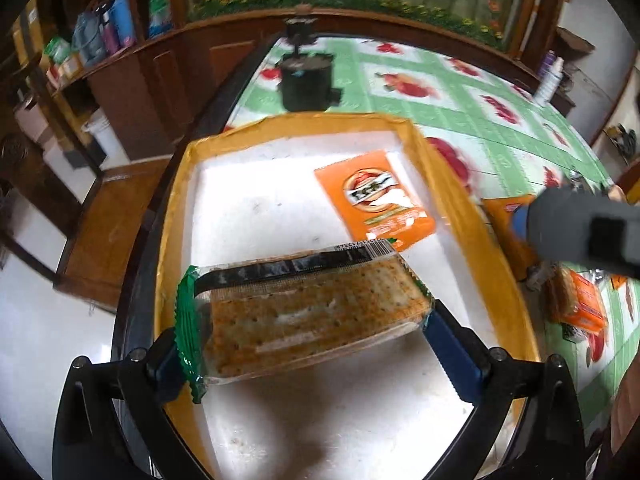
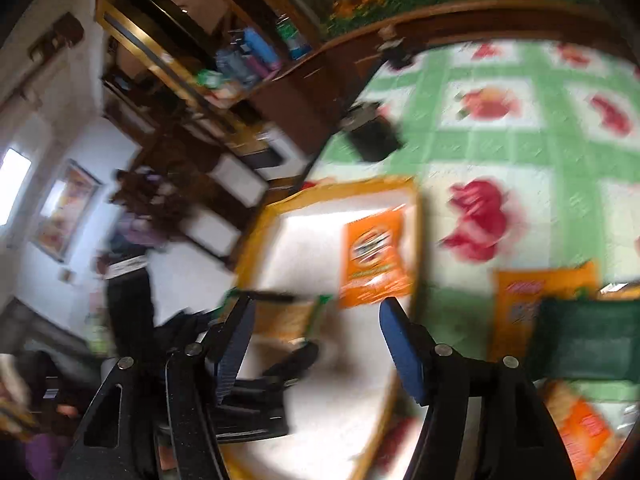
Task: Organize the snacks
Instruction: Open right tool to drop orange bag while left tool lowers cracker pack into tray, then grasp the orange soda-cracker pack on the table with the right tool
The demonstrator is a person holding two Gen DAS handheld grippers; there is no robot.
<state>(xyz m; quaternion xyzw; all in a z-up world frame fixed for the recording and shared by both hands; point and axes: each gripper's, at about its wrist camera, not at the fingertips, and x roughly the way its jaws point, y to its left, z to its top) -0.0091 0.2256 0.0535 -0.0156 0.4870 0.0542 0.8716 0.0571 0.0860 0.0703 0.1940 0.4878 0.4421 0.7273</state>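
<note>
My left gripper (image 1: 304, 340) is shut on a clear cracker pack (image 1: 312, 312) with green ends and holds it over a white tray with a yellow rim (image 1: 452, 200). An orange snack packet (image 1: 374, 200) lies flat in the tray at its far right. My right gripper (image 2: 316, 320) is open and empty, above the tray's right edge; its body shows in the left wrist view (image 1: 580, 232). In the blurred right wrist view I see the tray rim (image 2: 418, 240), the orange packet (image 2: 374, 260) and the held cracker pack (image 2: 284, 316).
The table has a green and white cloth with red fruit prints (image 1: 480, 92). More snack packs lie right of the tray: orange ones (image 1: 580, 304) (image 2: 532, 308) and a green one (image 2: 588, 340). A black pot-like object (image 1: 306, 80) stands at the far end. Wooden shelves are at the left.
</note>
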